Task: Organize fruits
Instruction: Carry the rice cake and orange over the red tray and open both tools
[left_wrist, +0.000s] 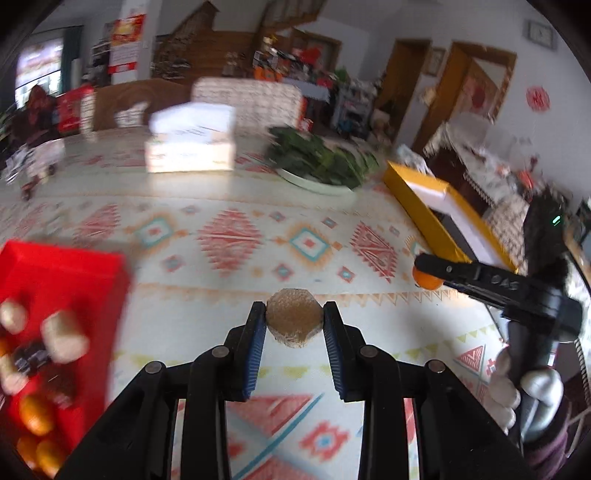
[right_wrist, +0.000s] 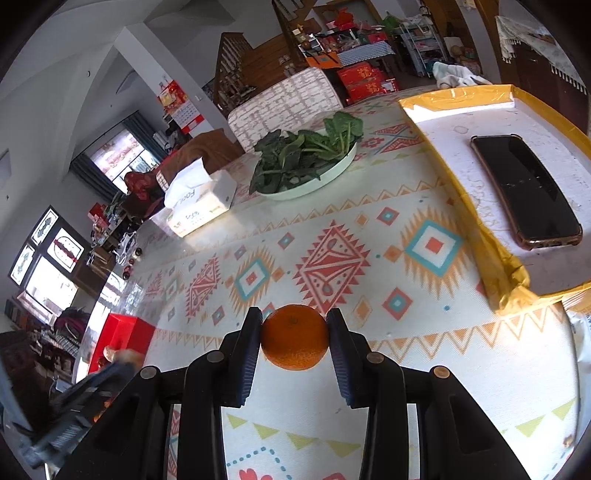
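The left claw (left_wrist: 294, 322) is clamped on a small brown lumpy fruit (left_wrist: 294, 318), held up over the tabletop (left_wrist: 221, 295). I cannot tell what kind of fruit it is. It looks rough, so it should not slip much. The right claw (right_wrist: 294, 334) is clamped on a round orange (right_wrist: 294, 336), also up in the air above the patterned cloth. The orange is squeezed on its two sides, right at the middle. That looks like a good place to hold it. It is probably light and a bit soft, so a hard squeeze could squash it. Its skin is smooth, so it may roll when it is let go.

A red box (left_wrist: 62, 295) sits on the left side of the tabletop. Inside are more oranges, some pale lumps and some dark things, all blurry. A yellow tray (right_wrist: 491, 229) on the right holds only a phone (right_wrist: 526, 190). A white plate (right_wrist: 332, 175) farther back is full of green leaves (right_wrist: 303, 155).
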